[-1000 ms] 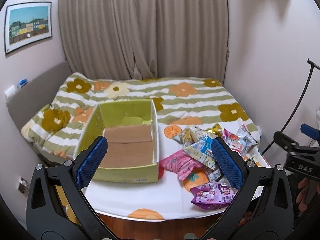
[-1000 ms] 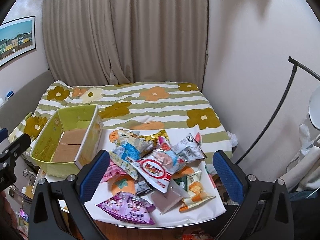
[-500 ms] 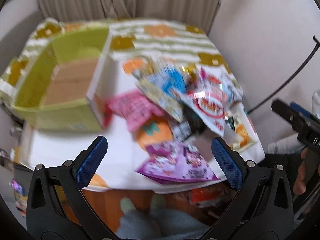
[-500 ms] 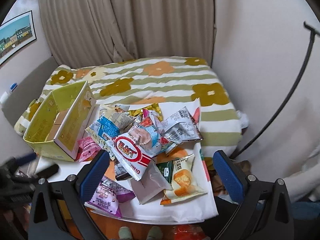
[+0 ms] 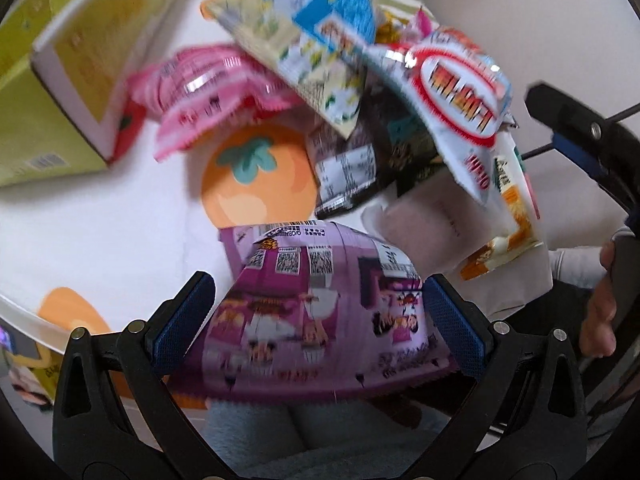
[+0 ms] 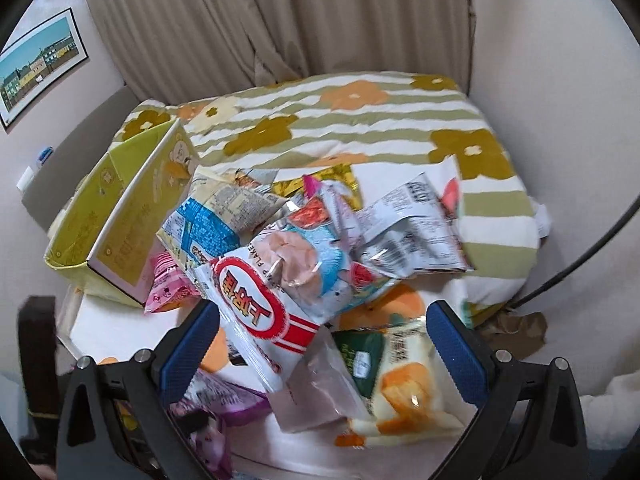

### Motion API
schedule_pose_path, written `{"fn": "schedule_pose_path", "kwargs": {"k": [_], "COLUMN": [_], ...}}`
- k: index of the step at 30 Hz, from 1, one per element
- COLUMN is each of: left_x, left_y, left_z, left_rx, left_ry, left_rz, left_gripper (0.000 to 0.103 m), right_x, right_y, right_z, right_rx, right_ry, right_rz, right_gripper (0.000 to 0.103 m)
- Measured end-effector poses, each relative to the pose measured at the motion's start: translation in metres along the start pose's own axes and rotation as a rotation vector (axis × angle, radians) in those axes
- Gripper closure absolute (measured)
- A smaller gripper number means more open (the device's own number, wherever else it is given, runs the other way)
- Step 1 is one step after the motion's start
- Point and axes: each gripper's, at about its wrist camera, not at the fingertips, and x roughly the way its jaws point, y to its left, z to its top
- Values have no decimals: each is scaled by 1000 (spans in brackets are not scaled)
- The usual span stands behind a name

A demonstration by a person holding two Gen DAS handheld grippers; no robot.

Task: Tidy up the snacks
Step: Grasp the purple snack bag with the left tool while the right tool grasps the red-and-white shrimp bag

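Purple snack bag (image 5: 320,312) — glossy, barcoded end pointing away, long axis crosswise — sits between the spread left gripper (image 5: 316,320); right gripper (image 6: 320,344) also gapes.

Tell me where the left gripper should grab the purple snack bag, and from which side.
Grip the purple snack bag across its puffed middle, coming from the table's near edge, where the left gripper already straddles it with fingers wide open. The bag lies flat, alone at the front of the pile, its sides clear of the other packets, so closing there probably disturbs nothing.
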Motion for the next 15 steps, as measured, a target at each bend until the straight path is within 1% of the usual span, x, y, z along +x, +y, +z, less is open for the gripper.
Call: {"fn": "schedule_pose_path", "kwargs": {"k": [2, 6, 12, 13, 15], "left_x": [9, 24, 30, 24, 20], "left_y": [2, 0, 4, 4, 12], "left_z": [-2, -8, -10, -8, 0], "left_rx": [-17, 2, 1, 3, -4], "left_ry": [25, 63, 69, 68, 73], "left_rz": [-28, -31, -63, -65, -71], "left_gripper": [0, 1, 16, 20, 22], "right_x": [11, 33, 52, 54, 57], "right_y": [0, -1, -8, -10, -11], "right_z": [1, 3, 8, 10, 12], "right_rx": [5, 9, 93, 111, 140], "right_ry": [15, 46, 70, 73, 75], "right_rz": [26, 62, 141, 153, 175], "right_gripper": [0, 0, 0, 0, 0]}}
